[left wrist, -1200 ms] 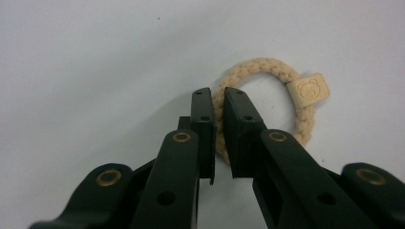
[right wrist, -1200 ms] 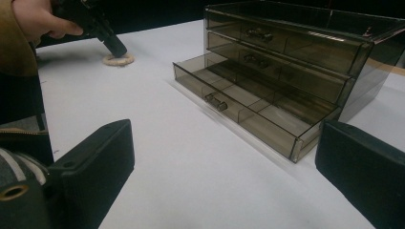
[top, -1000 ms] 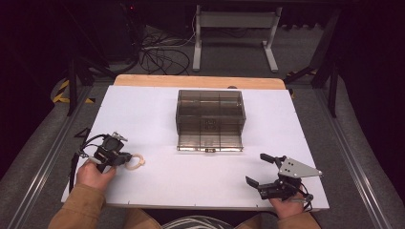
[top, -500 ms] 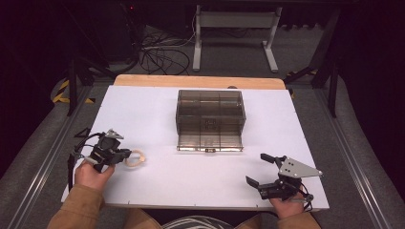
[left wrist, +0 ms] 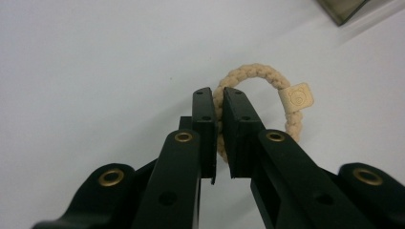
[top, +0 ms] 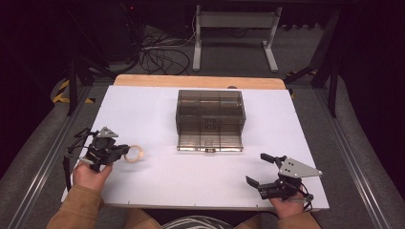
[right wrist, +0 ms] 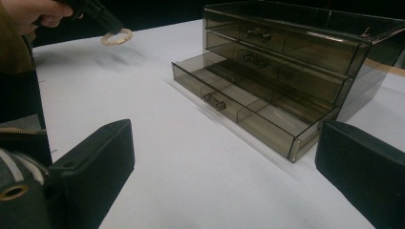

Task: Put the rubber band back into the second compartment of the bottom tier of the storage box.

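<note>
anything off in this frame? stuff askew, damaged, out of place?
Nothing damaged or spilled. The drawer box sits square on the table; its bottom drawer is pulled out, apparently empty. Left gripper pinches the braided ring; right gripper is open.

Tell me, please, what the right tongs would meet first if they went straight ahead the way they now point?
Probably the pulled-out bottom drawer of the smoked clear drawer box: the open right tongs aim along the white tabletop toward its front corner, though depth is hard to judge.

Beige braided hair tie [left wrist: 267, 78] with small bear tag, pinched in left tongs [left wrist: 218, 98], lifted off table.
</note>
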